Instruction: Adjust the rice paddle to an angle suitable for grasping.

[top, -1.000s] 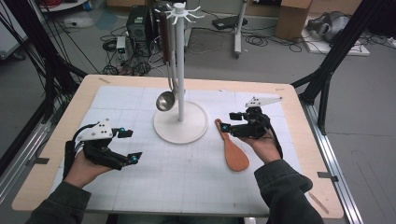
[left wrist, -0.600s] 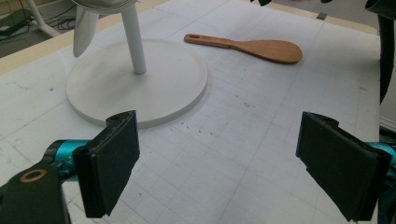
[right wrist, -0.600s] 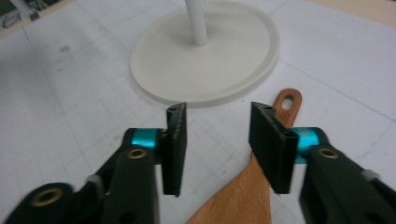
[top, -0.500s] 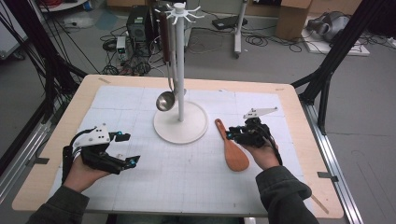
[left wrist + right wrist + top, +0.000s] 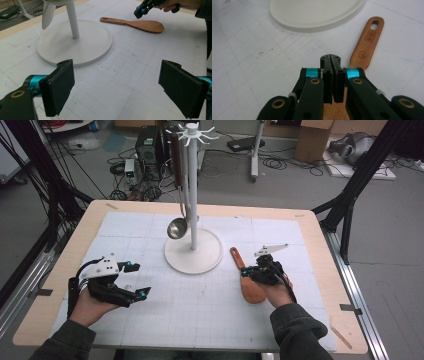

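I count one wooden spatula [image 5: 248,279] flat on the surface, handle toward the stand [image 5: 193,251]; right tongs [image 5: 248,273] clenched above it, left tongs [image 5: 137,280] released.

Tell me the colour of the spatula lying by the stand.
The spatula is reddish-brown wood; the right gripper view shows it best.

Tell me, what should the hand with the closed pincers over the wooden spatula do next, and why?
Probably lower the right gripper the last bit onto the wooden spatula to nudge or tip it. Its jaws have just been closing, with nothing between them, and they hang just above the handle's neck. The spatula lies flat on the mat, hard to pinch.
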Demonstrator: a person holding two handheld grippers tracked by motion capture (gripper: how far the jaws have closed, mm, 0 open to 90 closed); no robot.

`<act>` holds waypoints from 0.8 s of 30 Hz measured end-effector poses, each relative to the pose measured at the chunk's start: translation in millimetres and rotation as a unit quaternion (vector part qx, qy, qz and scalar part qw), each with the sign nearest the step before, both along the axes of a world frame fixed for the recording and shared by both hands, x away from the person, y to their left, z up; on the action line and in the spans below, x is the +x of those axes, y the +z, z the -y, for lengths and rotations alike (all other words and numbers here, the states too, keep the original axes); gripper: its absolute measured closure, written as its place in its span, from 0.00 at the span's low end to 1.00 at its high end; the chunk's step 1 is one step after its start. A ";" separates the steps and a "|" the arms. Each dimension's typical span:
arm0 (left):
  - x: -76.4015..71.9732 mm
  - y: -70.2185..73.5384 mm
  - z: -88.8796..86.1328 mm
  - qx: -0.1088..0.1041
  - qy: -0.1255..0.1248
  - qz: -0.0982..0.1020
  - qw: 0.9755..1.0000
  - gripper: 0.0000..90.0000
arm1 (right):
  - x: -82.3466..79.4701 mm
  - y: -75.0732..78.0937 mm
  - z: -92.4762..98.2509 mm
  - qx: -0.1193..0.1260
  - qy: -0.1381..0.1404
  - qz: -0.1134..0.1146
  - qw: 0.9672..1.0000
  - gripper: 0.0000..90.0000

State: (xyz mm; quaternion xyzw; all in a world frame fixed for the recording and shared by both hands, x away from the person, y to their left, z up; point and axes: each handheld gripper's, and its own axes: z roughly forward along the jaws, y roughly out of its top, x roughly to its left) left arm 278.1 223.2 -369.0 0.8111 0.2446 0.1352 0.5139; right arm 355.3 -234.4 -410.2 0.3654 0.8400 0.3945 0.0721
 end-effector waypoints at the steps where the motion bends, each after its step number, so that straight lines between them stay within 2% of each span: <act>1: 0.3 -0.2 -0.2 -0.001 -0.001 -0.001 1.000 0.16 | 0.2 -2.2 -1.2 -0.001 0.001 -0.002 1.000 0.99; 8: 1.2 -1.6 -0.9 0.001 0.000 -0.001 1.000 0.16 | 1.0 -13.5 -8.5 -0.008 0.006 -0.015 1.000 1.00; 15: 1.6 -1.8 -1.1 0.004 -0.002 -0.001 1.000 0.16 | -0.1 -20.1 -18.3 -0.031 0.015 -0.020 0.999 1.00; 19: 1.5 -2.3 -0.6 0.000 -0.001 -0.003 1.000 0.16 | -0.5 -23.9 -19.0 -0.043 0.013 -0.027 0.999 1.00; 24: 1.3 -2.5 -0.7 0.000 0.000 -0.004 1.000 0.16 | -1.8 -24.1 -17.7 -0.046 0.012 -0.028 0.998 1.00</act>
